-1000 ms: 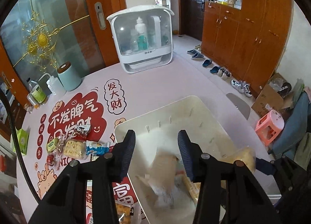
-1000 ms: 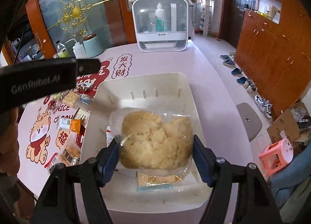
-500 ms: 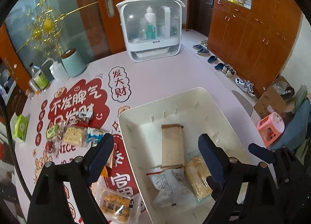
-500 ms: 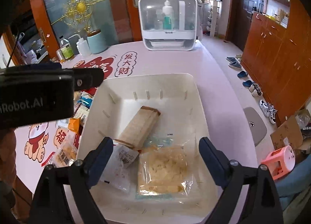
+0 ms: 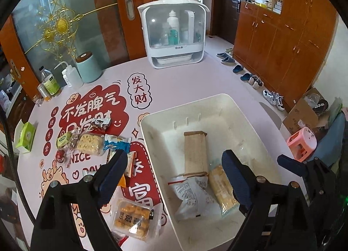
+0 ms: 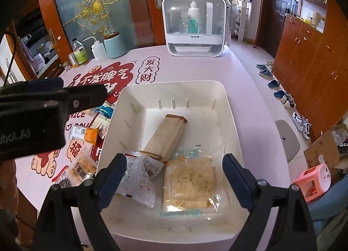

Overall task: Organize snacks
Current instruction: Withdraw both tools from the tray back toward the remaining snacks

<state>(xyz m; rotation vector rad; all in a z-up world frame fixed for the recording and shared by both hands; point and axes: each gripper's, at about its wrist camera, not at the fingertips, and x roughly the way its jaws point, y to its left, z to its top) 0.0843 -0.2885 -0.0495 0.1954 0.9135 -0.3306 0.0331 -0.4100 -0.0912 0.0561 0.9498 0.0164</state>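
A white bin [image 5: 239, 116] [image 6: 226, 107] stands on the table. It holds a brown paper packet [image 5: 194, 153] [image 6: 167, 136], a white crinkled bag [image 5: 191, 196] [image 6: 139, 179] and a clear pack of yellow crumbly cake [image 5: 221, 187] [image 6: 189, 185]. Several snacks lie on the table left of the bin, among them a biscuit pack [image 5: 133, 216] and a cracker pack [image 5: 90, 144]. My left gripper [image 5: 174, 177] is open and empty above the bin's left rim. My right gripper [image 6: 174, 177] is open and empty above the bin's near part.
A white lidded cabinet [image 5: 174, 35] [image 6: 193, 24] stands at the table's far side. Bottles and a pale blue canister [image 5: 88, 68] stand at the far left. A green tissue box [image 5: 25, 135] lies at the left edge. The table's right edge drops to the floor.
My right gripper has let go of the cake pack, which now lies in the bin. My left gripper has dropped the brown packet into the bin and opened wide. Both grippers have drawn back.
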